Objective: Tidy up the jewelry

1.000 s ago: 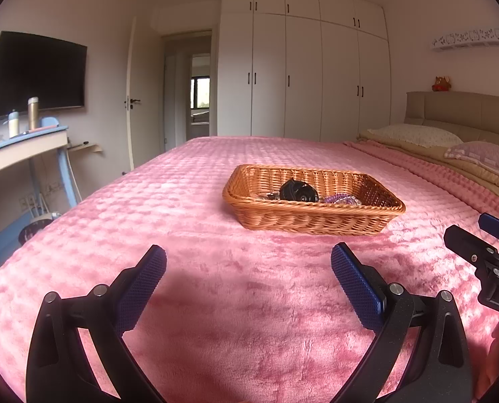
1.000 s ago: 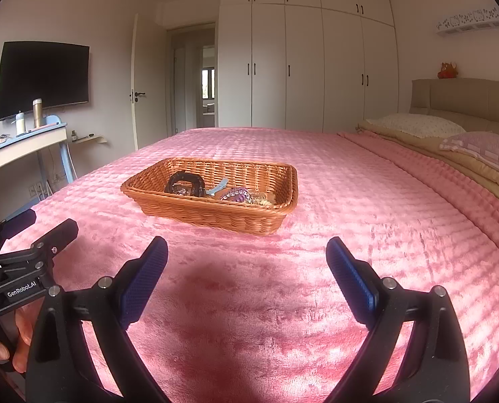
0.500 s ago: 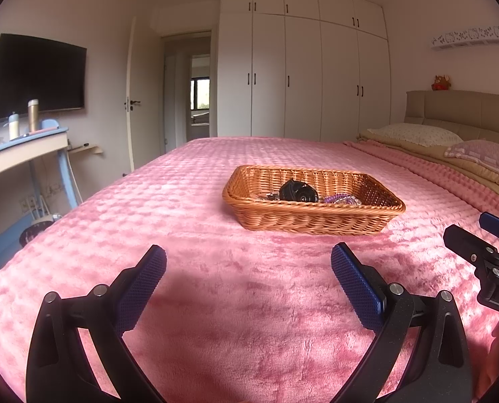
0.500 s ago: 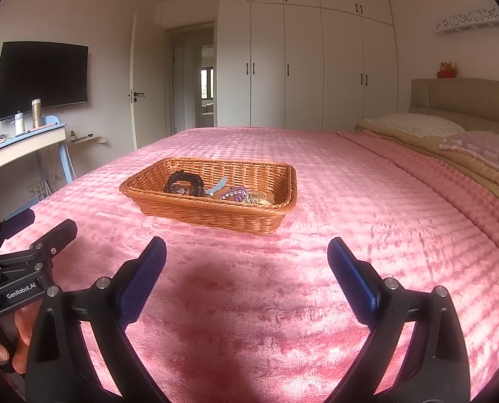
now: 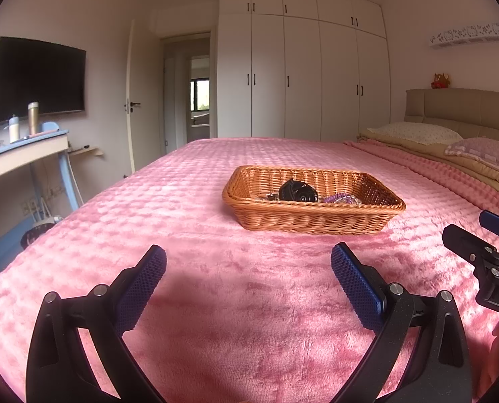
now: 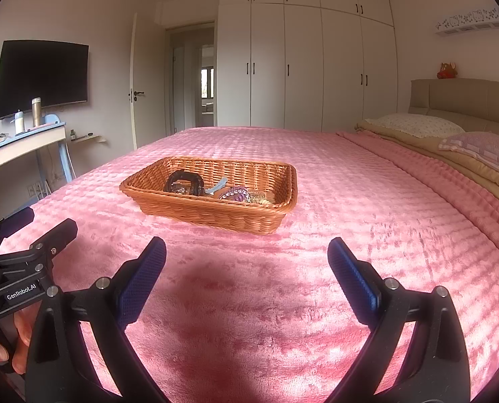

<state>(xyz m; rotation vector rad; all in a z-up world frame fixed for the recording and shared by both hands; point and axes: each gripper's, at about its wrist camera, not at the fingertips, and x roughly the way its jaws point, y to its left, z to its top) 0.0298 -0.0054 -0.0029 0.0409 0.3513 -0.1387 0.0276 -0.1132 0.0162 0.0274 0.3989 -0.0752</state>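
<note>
Pink plush blanket [image 5: 215,302] covers the bed. At the lower left of the left wrist view the left claw [image 5: 248,283] hangs over it, fingers spread apart and empty. Centre right sits a wicker basket [image 5: 311,218] holding a black hair clip [image 5: 298,191] and purple beads [image 5: 340,198]. In the right wrist view the right claw [image 6: 246,272] is likewise spread wide, empty.

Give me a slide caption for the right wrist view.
Open right gripper hovers over a pink bedspread, facing a wicker basket of jewelry.

soft daylight, sharp focus, fisheye bending, dark corners.
</note>
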